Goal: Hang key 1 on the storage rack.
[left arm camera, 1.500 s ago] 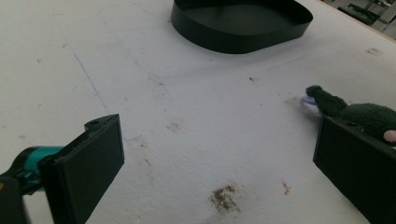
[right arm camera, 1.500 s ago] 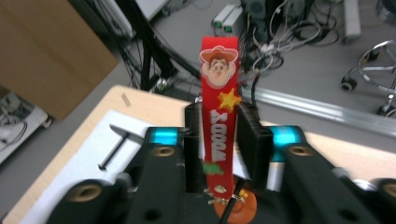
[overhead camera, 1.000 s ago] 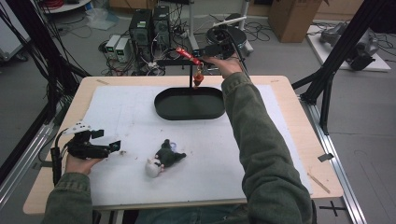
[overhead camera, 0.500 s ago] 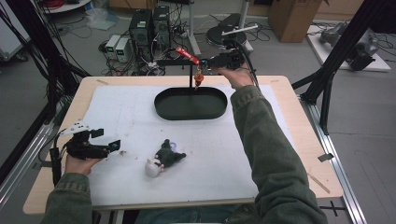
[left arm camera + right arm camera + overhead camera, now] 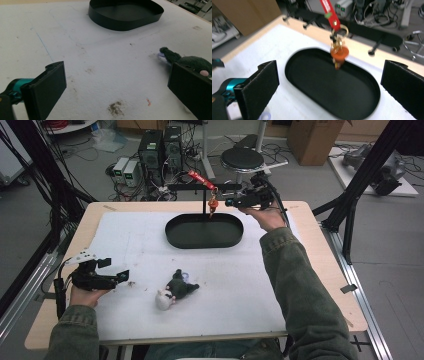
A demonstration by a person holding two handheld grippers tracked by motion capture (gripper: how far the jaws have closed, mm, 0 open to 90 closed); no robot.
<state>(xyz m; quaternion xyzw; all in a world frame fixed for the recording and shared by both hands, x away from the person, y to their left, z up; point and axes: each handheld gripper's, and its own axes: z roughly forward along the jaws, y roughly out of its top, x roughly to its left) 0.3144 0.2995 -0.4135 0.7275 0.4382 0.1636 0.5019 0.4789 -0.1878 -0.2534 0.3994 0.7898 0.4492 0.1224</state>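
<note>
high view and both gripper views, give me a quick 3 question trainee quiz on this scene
1. True or false: the orange charm on the red strap is resting on the floor of the black oval tray.
2. Which gripper is nearer the dark plush toy? A) left gripper B) right gripper
3. Fill in: in each gripper's own view, its two black jaws stand ____.

Key
1. False. It hangs above the tray from the strap, which is draped over the black stand.
2. A. The left gripper lies low on the white mat beside the toy; the right one is up by the stand.
3. open, with nothing between them.
</note>
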